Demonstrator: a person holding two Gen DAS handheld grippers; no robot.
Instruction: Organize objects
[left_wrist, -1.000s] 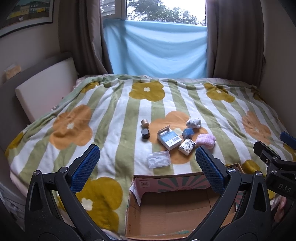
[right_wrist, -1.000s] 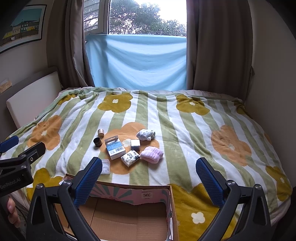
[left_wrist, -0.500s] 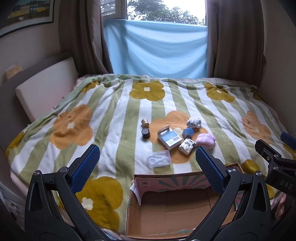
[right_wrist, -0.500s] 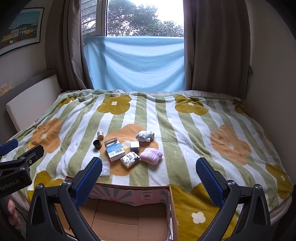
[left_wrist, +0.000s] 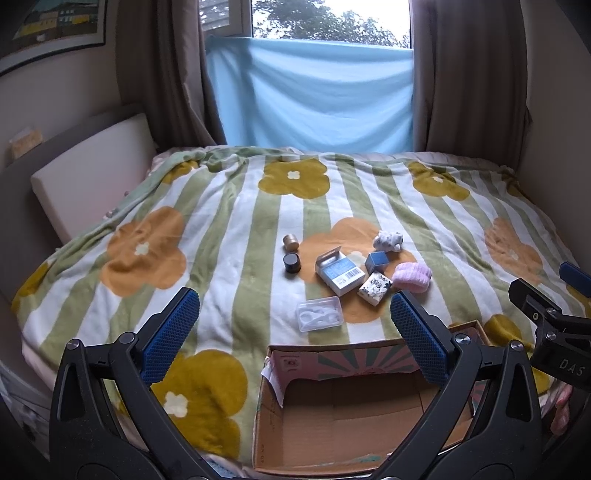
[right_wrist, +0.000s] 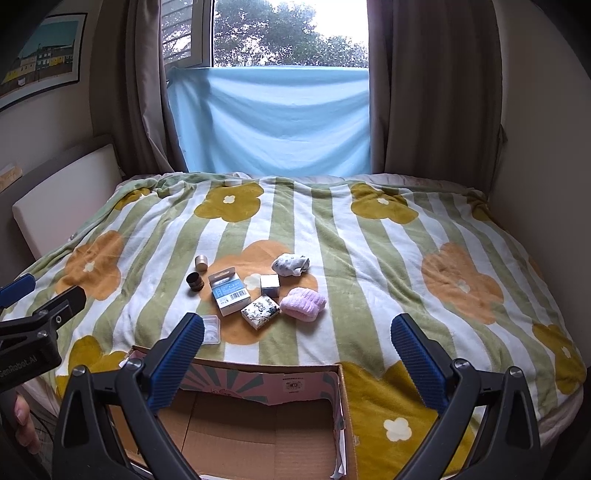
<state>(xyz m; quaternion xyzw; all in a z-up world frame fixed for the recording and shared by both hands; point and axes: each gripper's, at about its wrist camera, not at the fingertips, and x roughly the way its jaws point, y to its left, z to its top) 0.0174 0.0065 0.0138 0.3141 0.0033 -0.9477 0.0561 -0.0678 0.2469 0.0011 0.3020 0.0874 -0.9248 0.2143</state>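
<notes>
Both grippers, left gripper (left_wrist: 295, 330) and right gripper (right_wrist: 297, 350), jaws wide apart as before, seemingly barely shifted above cardboard box (left_wrist: 354, 402).

From my left wrist view, the near wall of the cardboard box (left_wrist: 347, 424) runs off the bottom edge, and my left tool's (left_wrist: 295, 332) arms cover both front corners. The contents of the clear plastic case (left_wrist: 320, 314) are white shapes I cannot identify. In the right wrist view that case (right_wrist: 211, 329) is half hidden behind a blue pad (right_wrist: 177, 363) of my right tool (right_wrist: 295, 360). Print on the blue-and-white carton (right_wrist: 231, 291) is too small to read. The framed picture (right_wrist: 40, 68) is cut by the frame's edge, and only fingertips of a hand (right_wrist: 26, 424) show.
</notes>
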